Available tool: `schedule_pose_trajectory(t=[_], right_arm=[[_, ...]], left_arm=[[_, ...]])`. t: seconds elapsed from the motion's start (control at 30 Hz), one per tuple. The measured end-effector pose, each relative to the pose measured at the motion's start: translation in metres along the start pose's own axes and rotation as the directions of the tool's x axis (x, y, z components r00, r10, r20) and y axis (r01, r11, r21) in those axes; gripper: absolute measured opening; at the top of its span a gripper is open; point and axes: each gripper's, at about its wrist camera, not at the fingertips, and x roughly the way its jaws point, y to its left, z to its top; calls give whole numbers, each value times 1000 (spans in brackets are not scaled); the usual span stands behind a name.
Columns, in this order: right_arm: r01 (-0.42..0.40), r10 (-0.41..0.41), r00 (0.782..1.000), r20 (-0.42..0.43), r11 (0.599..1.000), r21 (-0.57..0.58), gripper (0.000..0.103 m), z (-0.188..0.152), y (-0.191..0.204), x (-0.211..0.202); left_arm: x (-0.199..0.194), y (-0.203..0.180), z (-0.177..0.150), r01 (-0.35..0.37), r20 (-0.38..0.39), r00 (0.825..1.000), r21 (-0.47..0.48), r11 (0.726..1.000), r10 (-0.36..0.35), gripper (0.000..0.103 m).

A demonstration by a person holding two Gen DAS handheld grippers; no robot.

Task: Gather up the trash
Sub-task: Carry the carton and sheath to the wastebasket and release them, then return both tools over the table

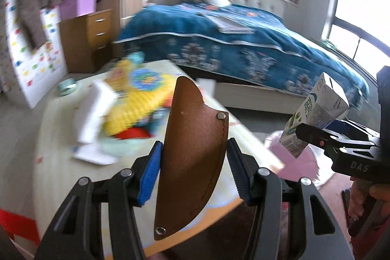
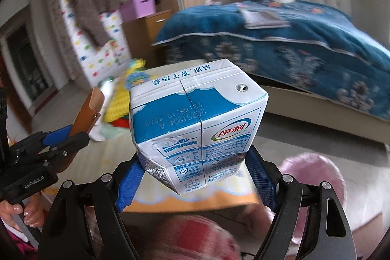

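Note:
My left gripper (image 1: 193, 162) is shut on a brown leather sheath (image 1: 192, 152), held upright above the table; it also shows in the right wrist view (image 2: 85, 113). My right gripper (image 2: 195, 177) is shut on a blue and white milk carton (image 2: 197, 128), held above the table's near edge. In the left wrist view the carton (image 1: 314, 113) sits in the right gripper (image 1: 316, 138) at the far right. Behind on the table (image 1: 61, 174) lie white packets (image 1: 95, 113) and a yellow wrapper (image 1: 136, 99).
A bed with a blue cover (image 1: 243, 45) stands behind the table. A wooden drawer unit (image 1: 90, 38) with purple bins (image 1: 80, 4) is at the back left. A pink round seat (image 2: 316, 177) is at the right below the table. A green tape roll (image 1: 67, 87) lies at the table's far left.

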Motion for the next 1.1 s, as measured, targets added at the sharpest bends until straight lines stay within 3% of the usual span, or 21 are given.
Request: schedule_pose_trajectory(t=[0.17,0.4,0.6,0.83,0.87,0.9,0.93,1.1], right_arm=[[103,-103,995,1,991,82,80,-14,-54,-21],[229,-228,973,-32,951,209,80,-38,-131,-34],[283,-279,959,-55,927,245,80,-46,-172,-32],[309,-295,951,-94,907,287,81,-56,-213,-15],[310,-293,951,-101,905,291,81,-57,-217,-12],[310,-289,951,-112,902,300,82,-59,-221,-9],[318,-295,948,-118,896,310,87,-61,-225,-7],[322,-294,946,-133,884,339,87,-67,-229,-10]], left_arm=[[27,-63,13,104,-13,995,93,990,-103,52],[69,-145,31,232,-45,973,200,952,-228,52],[108,-196,40,292,-94,956,240,926,-277,53],[143,-225,48,326,-135,944,250,912,-301,55],[147,-227,49,325,-140,944,248,912,-299,59],[152,-228,49,324,-147,944,243,915,-295,71],[153,-228,50,324,-147,944,237,916,-296,74],[153,-220,46,301,-155,950,238,924,-270,76]])
